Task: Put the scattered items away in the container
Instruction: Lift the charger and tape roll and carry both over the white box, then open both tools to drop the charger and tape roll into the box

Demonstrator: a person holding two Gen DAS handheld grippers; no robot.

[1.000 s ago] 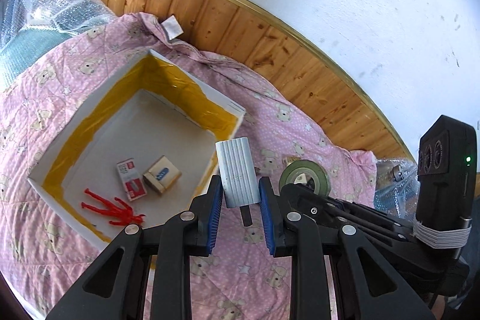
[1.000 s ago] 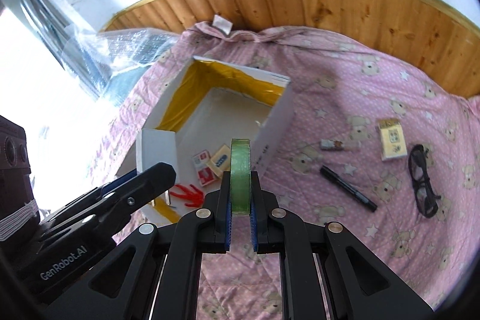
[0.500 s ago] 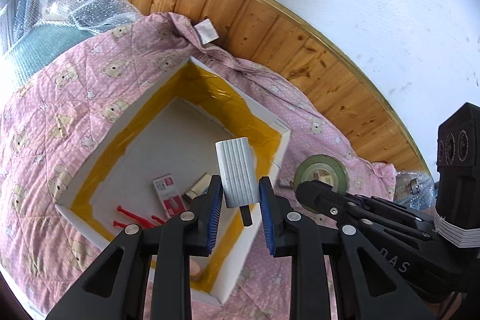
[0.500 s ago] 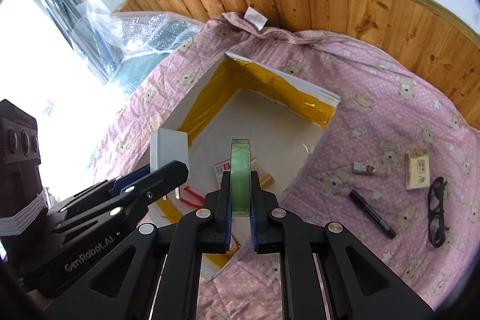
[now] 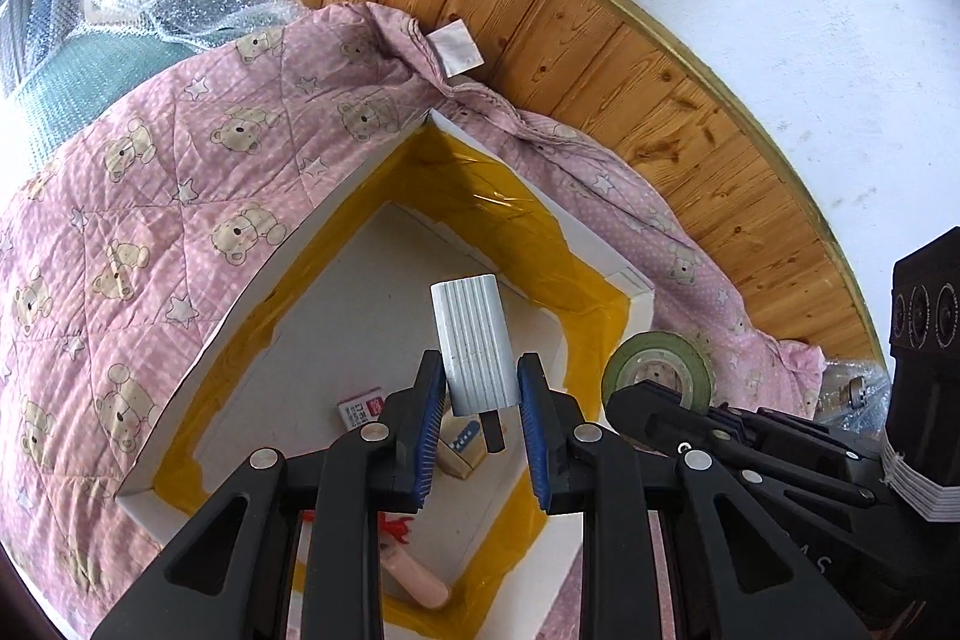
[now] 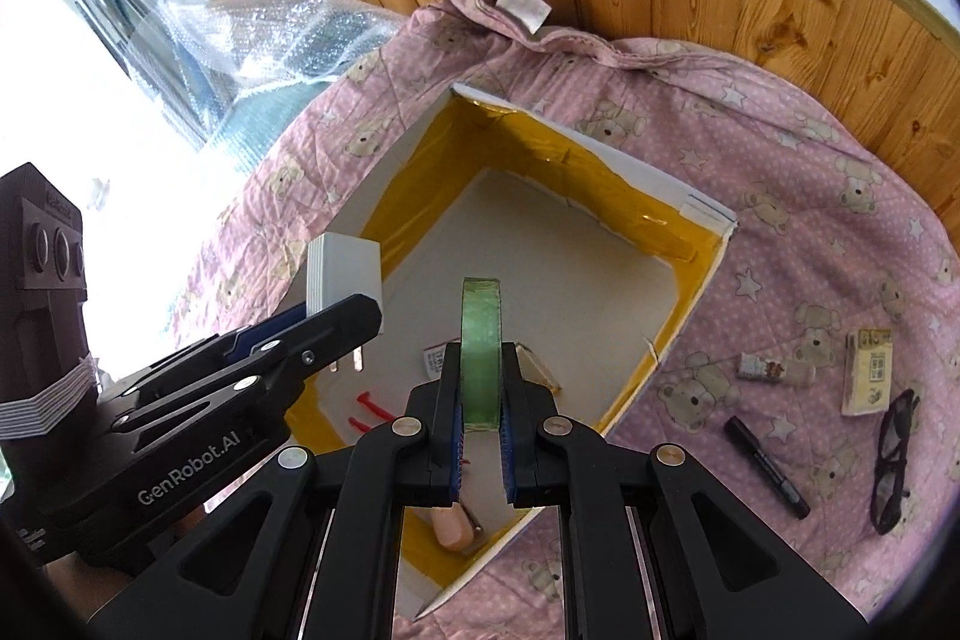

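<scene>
Over box [image 5: 288, 244]: adapter [image 5: 474, 346] upright, lengthwise.

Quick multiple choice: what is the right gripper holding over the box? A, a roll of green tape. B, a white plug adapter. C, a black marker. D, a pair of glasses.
A: the right gripper is shut on the roll of green tape, held edge-on above the box.

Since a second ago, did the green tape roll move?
Yes. The green tape roll, shut in the right gripper, went from the box's near edge to over its floor.
</scene>
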